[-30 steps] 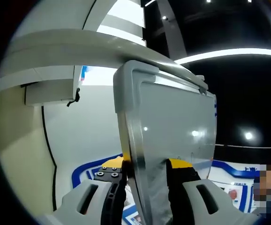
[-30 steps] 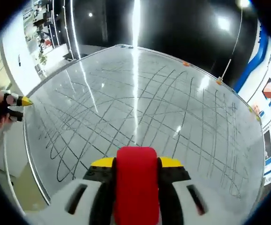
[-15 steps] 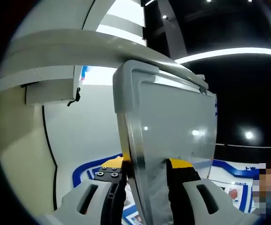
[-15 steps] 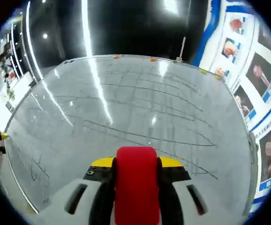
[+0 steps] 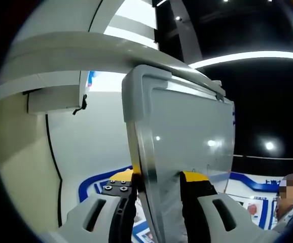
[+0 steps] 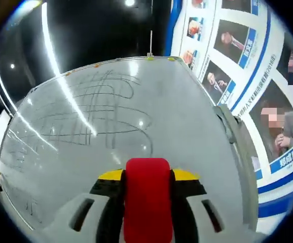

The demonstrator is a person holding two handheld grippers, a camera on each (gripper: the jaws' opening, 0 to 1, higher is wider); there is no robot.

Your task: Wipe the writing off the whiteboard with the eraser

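Observation:
The whiteboard (image 5: 192, 136) stands edge-on in the left gripper view, grey frame corner at its top. My left gripper (image 5: 159, 195) is shut on the board's edge, one jaw on each side. In the right gripper view the whiteboard (image 6: 106, 126) lies wide ahead, with crossing black pen lines across its far left half and a wiped patch near me and to the right. My right gripper (image 6: 147, 195) is shut on the red eraser (image 6: 147, 197), which rests against the board's near part.
A wall of blue-framed posters (image 6: 237, 55) runs along the board's right side. A white wall with a black cable (image 5: 52, 162) stands left of the board. A person (image 5: 288, 202) is at the lower right of the left gripper view. Dark ceiling with strip lights lies beyond.
The right gripper and eraser have swept to the right across the board; the poster wall has come into view. The left gripper holds still on the board edge.

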